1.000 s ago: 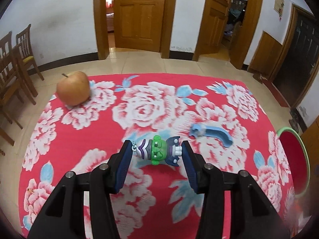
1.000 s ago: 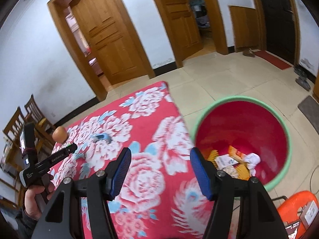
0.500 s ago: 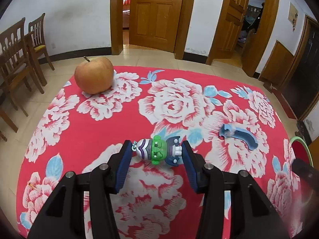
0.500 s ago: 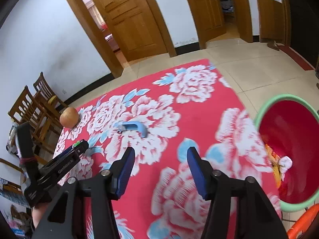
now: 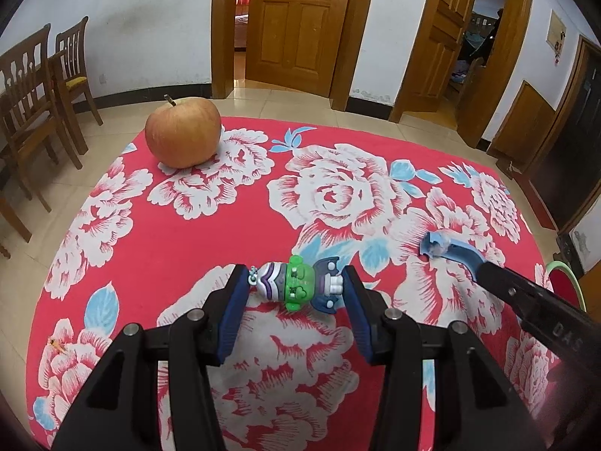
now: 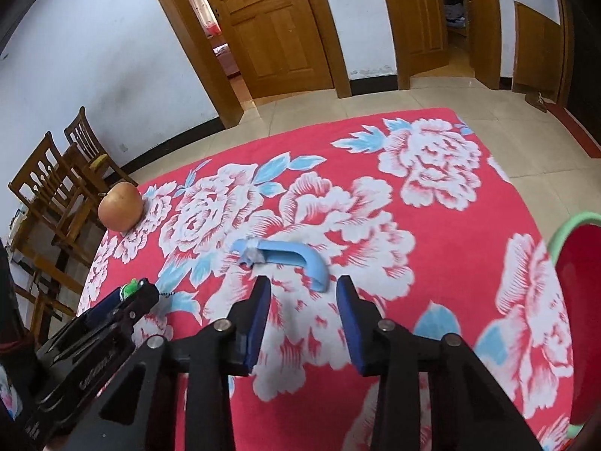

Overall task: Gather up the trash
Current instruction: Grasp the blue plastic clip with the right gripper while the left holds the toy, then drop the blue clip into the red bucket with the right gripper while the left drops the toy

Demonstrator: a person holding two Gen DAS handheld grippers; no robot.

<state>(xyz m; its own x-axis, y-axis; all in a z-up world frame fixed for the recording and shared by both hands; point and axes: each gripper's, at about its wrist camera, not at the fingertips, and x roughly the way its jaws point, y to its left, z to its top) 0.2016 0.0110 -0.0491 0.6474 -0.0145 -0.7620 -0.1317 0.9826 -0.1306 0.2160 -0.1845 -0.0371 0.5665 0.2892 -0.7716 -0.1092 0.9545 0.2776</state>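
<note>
A small green and purple toy figure lies crosswise between the pads of my left gripper, which is shut on it just above the red flowered tablecloth. A curved light-blue plastic piece lies on the cloth. Its near end sits between the fingertips of my right gripper, whose jaws are closing; the pads do not press on it. In the left wrist view the blue piece meets the right gripper's fingers. The left gripper shows at the lower left of the right wrist view.
An apple stands at the far left of the table. A red bin with a green rim stands off the table's right edge. Wooden chairs are to the left. Tiled floor and wooden doors lie beyond.
My right gripper swung left from over the red bin to the blue piece, and its jaws narrowed. My left gripper, still holding the toy, drifted slightly nearer the apple.
</note>
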